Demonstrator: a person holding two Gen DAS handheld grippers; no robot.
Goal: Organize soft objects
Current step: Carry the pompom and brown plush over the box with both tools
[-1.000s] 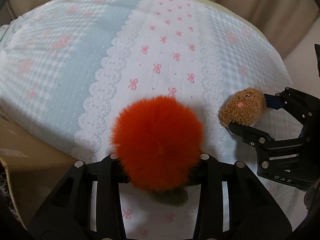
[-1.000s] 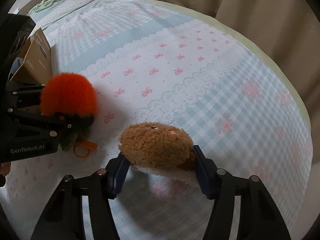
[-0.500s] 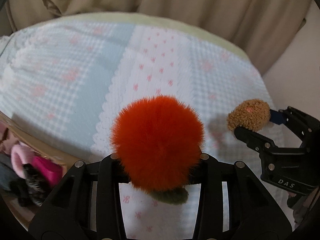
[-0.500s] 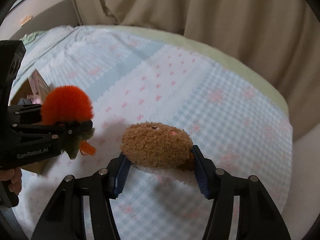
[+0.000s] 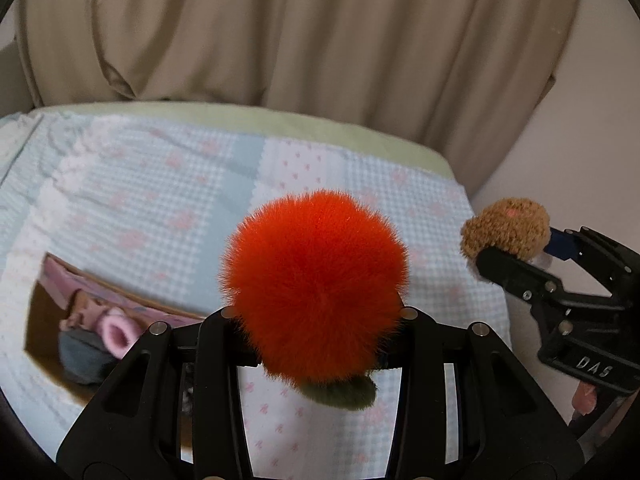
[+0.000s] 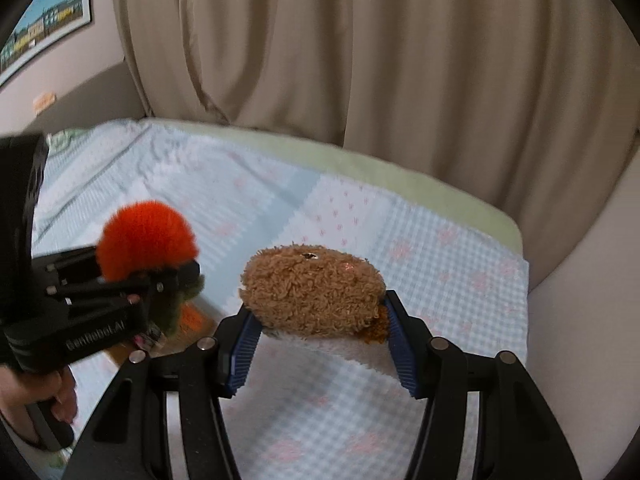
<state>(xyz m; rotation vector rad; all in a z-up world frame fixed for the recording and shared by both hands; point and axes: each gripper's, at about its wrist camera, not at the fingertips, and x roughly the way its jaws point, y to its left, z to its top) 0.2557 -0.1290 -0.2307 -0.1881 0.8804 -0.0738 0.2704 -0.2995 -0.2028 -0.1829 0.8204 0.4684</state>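
In the left wrist view, a bed (image 5: pixel 168 184) under a pale blue gingham quilt with pink bows stands against beige curtains (image 5: pixel 300 32), and an open cardboard box (image 5: pixel 44 320) on it holds a pink slipper (image 5: pixel 116 330) and grey fabric; the left gripper (image 5: pixel 316 316) pinches a fluffy orange pom-pom (image 5: pixel 316 288) above the quilt, tilted downward. In the right wrist view, the same bed and curtains appear with a framed picture (image 6: pixel 44 28) on the wall, and the right gripper (image 6: pixel 320 336) clamps a brown curly plush toy (image 6: pixel 312 292) between blue pads, beside the left gripper, whose handle a hand (image 6: pixel 56 396) grasps.
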